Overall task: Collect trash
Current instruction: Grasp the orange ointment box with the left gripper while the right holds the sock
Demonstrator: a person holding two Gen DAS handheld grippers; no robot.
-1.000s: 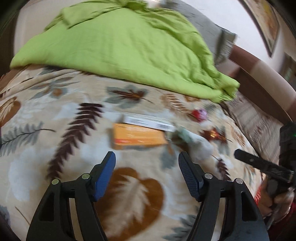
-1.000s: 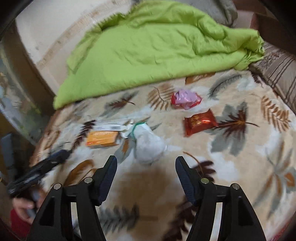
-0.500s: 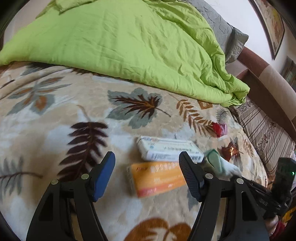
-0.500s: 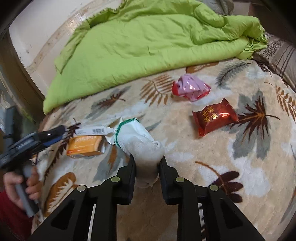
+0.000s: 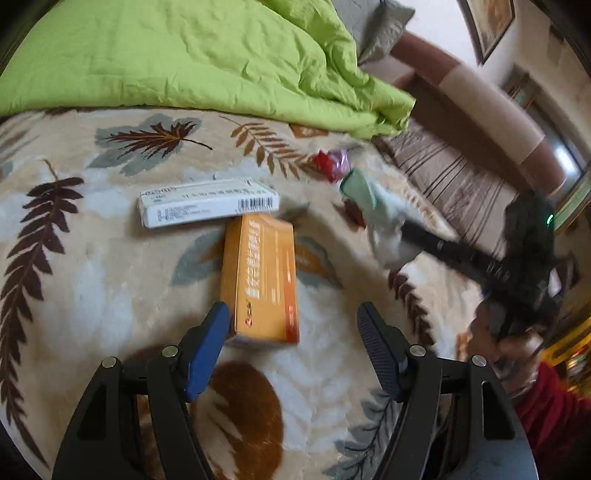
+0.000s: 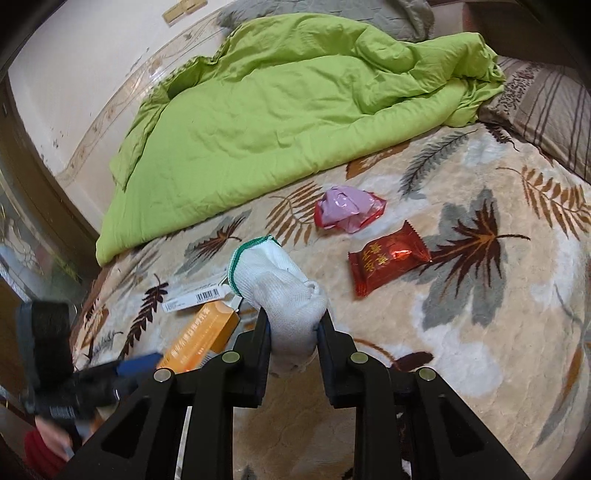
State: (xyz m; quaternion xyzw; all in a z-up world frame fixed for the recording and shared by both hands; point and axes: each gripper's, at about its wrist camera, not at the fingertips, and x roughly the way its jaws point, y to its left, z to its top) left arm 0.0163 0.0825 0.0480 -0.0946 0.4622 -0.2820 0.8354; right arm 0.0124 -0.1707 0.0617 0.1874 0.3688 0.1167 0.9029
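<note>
Glove (image 6: 280, 291) is sitting pinched in our right gripper (image 6: 293, 326), off the blanket (image 6: 480, 332). Our left gripper (image 5: 293, 332) is hovering spread, box (image 5: 260, 277) at its 12 o'clock.

I can't read the white box (image 6: 195, 297) label: half hidden behind the glove (image 6: 280, 291); left gripper (image 6: 122, 369) there is blurred.

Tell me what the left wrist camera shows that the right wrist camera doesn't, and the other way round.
Left only: the open left gripper straddling the orange box, and a framed picture on the wall. Right only: the red snack packet in full. Both: the white box, pink wrapper, green duvet, and right gripper shut on the white glove.
</note>
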